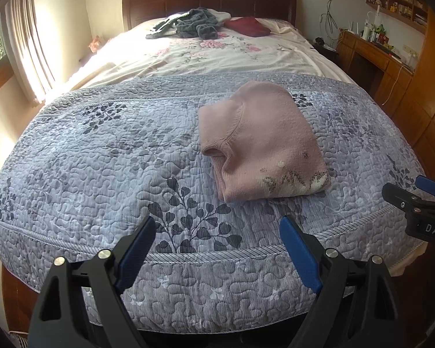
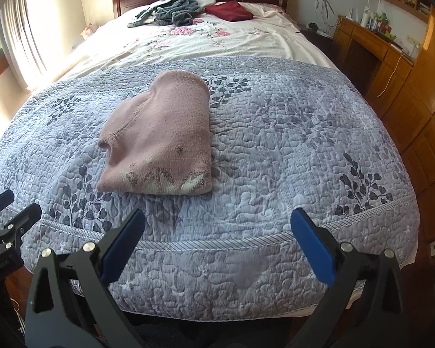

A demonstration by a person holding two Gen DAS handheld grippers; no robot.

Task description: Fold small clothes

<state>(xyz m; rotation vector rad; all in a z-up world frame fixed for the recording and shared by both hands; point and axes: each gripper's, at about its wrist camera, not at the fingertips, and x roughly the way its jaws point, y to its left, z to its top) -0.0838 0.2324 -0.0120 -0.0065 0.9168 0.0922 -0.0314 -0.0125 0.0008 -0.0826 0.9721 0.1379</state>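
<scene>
A pink knit sweater [image 1: 261, 142] lies folded into a compact, roughly rectangular bundle on the grey-blue quilted bedspread [image 1: 101, 156] near the foot of the bed. Its ribbed neckline faces the left side, and a pale, dark-flecked pattern band runs along the edge nearest you. The knit looks soft and slightly fuzzy; the bedspread is stitched in pebble-like quilting with dark leaf sprigs and a corded border. Beyond it, a cream floral sheet [image 1: 217, 55] carries a heap of grey clothes [image 1: 194, 24] and a dark red garment [image 1: 246, 26] below the brown wooden headboard [image 1: 208, 0].

Your left gripper [image 1: 217, 252] hangs over the foot edge, its blue-padded black jaws spread wide, holding and touching nothing. Your right gripper [image 2: 217, 246] is likewise wide apart and empty, to the right of the sweater and clear of it.
</scene>
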